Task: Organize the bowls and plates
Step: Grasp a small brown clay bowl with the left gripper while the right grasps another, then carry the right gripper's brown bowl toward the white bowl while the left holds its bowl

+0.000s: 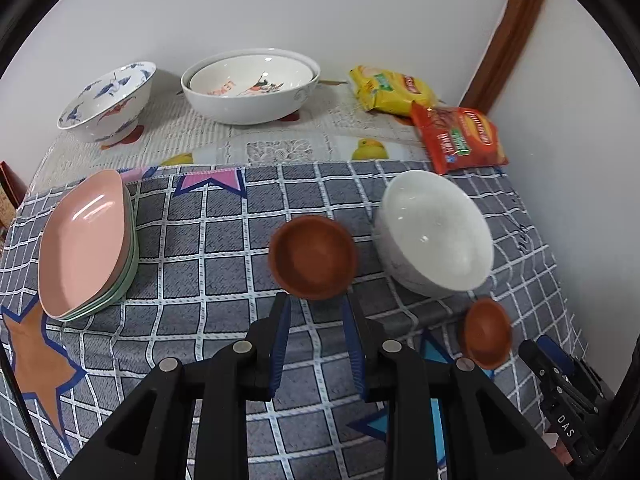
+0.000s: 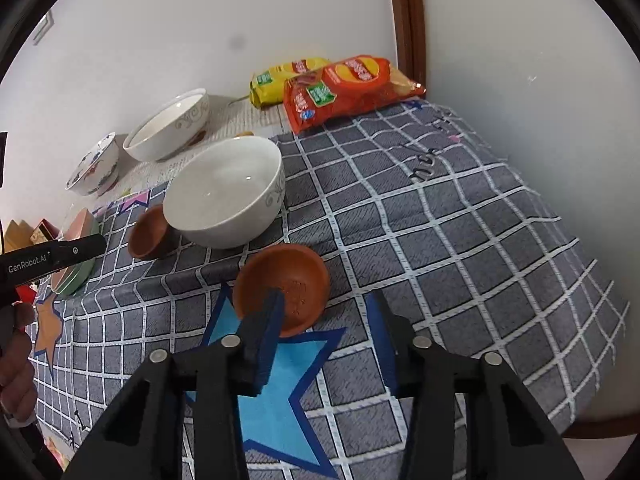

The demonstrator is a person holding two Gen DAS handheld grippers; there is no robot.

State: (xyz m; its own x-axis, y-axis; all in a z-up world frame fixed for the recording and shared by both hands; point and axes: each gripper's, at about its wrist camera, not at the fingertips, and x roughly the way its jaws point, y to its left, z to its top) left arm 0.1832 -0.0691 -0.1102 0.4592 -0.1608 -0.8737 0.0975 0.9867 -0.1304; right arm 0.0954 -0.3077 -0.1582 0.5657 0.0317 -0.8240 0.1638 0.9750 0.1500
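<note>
A small brown bowl [image 1: 312, 256] sits upright on the grey checked cloth [image 1: 200, 248], just past my left gripper [image 1: 318, 304]. Its jaws stand a little apart, with nothing between them and no contact with the bowl. A second brown bowl [image 2: 282, 288] lies near the front edge on a blue star. My right gripper [image 2: 326, 300] is open astride its near right rim, one finger [image 2: 272, 312] over the inside and the other outside, clear of the wall. Beside both stands a white marbled bowl [image 1: 436, 232]. Pink plates [image 1: 86, 240] are stacked on green ones at the left.
At the back stand a large white bowl [image 1: 250, 84] with another nested in it and a blue-patterned bowl [image 1: 108, 100]. A yellow chip bag [image 1: 388, 88] and a red one [image 1: 460, 140] lie in the back right corner. A wall borders the table's right side.
</note>
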